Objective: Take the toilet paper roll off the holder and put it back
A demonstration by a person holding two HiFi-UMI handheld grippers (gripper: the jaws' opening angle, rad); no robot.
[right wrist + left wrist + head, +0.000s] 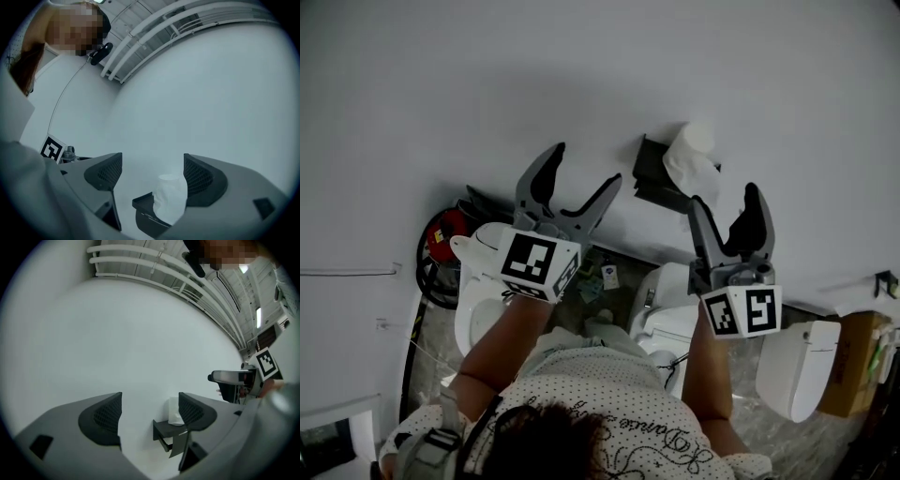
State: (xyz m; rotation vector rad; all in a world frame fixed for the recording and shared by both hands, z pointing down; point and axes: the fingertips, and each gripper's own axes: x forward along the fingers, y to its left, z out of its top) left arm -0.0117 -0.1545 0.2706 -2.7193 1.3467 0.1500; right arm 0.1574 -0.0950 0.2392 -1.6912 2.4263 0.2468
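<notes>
Basically both grippers are raised toward the wall [441,103], neither touching anything. The toilet paper roll [692,155] sits on the dark holder [652,173] mounted on the wall, with a loose sheet hanging off it. Its long axis looks upright, with a round end showing on top.

The right gripper [727,208] is the nearer one. The roll lies straight ahead of it and just past the tips. In the right gripper view the roll [169,197] shows low in the gap, closer to the right-hand jaw, with clear space around it.

The left gripper [579,178] is well off to the left. In its view the roll [174,411] sits far ahead, beside the right-hand jaw's edge.

Both sets of jaws are spread wide with nothing held. Likely next move: the right gripper pushes forward so its jaws straddle the roll's sides.
</notes>
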